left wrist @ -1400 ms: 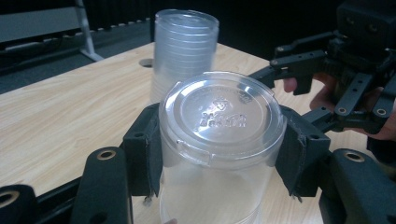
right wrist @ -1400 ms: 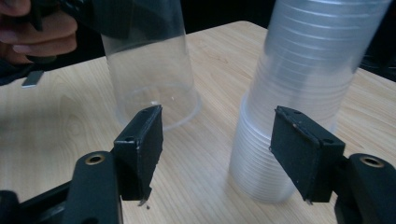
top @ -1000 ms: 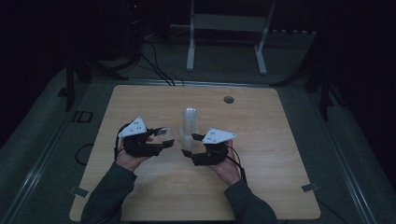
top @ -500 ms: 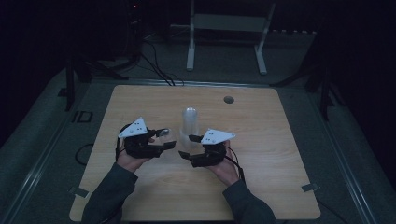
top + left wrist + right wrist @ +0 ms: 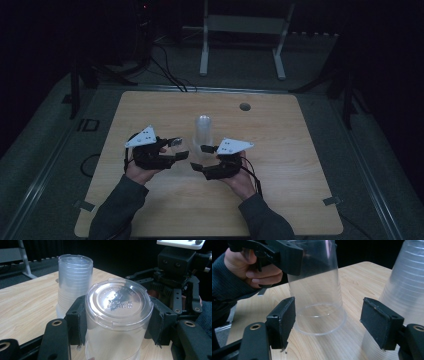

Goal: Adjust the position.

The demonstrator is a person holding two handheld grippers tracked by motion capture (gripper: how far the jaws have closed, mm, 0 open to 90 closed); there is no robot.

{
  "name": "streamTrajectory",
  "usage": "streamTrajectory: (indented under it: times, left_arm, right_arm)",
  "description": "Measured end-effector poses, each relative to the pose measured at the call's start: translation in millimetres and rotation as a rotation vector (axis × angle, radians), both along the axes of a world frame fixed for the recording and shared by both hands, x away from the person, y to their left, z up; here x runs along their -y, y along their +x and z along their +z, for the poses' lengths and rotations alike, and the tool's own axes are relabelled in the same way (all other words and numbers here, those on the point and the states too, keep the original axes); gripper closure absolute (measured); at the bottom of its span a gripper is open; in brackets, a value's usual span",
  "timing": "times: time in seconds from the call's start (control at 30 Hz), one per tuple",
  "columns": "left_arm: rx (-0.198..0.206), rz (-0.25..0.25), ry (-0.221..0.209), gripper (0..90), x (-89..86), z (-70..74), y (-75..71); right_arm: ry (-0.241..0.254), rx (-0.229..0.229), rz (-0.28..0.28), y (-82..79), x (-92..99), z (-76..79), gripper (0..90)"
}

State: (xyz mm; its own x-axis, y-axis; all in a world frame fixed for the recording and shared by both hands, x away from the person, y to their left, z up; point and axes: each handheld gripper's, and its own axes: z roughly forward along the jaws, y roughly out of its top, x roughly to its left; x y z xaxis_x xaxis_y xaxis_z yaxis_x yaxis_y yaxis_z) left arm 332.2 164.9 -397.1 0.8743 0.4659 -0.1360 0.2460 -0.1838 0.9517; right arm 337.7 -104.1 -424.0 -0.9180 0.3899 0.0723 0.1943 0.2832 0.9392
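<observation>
A clear plastic cup (image 5: pixel 117 300) hangs upside down, base up, just above the table. My left gripper (image 5: pixel 116 322) is shut on it, one pad on each side of its wall. In the high view the left gripper (image 5: pixel 182 150) and the cup (image 5: pixel 178 146) are left of centre. My right gripper (image 5: pixel 329 320) is open; its pads stand wide on either side of the cup's (image 5: pixel 317 290) lower rim without touching it. In the high view the right gripper (image 5: pixel 200 157) faces the left one. A stack of clear cups (image 5: pixel 202 130) stands upside down just behind both.
The stack (image 5: pixel 407 287) rises close beside my right gripper's outer pad. The wooden table (image 5: pixel 280 165) has a small round hole (image 5: pixel 244 106) near its far edge. A white frame (image 5: pixel 240 30) and cables lie on the dark floor beyond the table.
</observation>
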Motion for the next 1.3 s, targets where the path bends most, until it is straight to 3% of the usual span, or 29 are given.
streamTrajectory:
  times: [0.53,1.07,1.3]
  left_arm:
    - [0.004,-0.061,-0.041,40.8,3.7,4.0,-3.2]
    - [-0.008,-0.079,-0.059,40.9,7.9,1.5,-2.3]
    - [-0.018,-0.089,-0.094,41.0,8.1,0.1,-1.4]
  right_arm:
    - [0.051,-0.005,0.07,-2.1,-2.9,0.2,26.8]
    - [0.09,-0.005,0.089,-2.4,-7.5,-1.6,23.2]
    - [0.11,-0.01,0.097,-0.3,-8.5,-4.3,25.9]
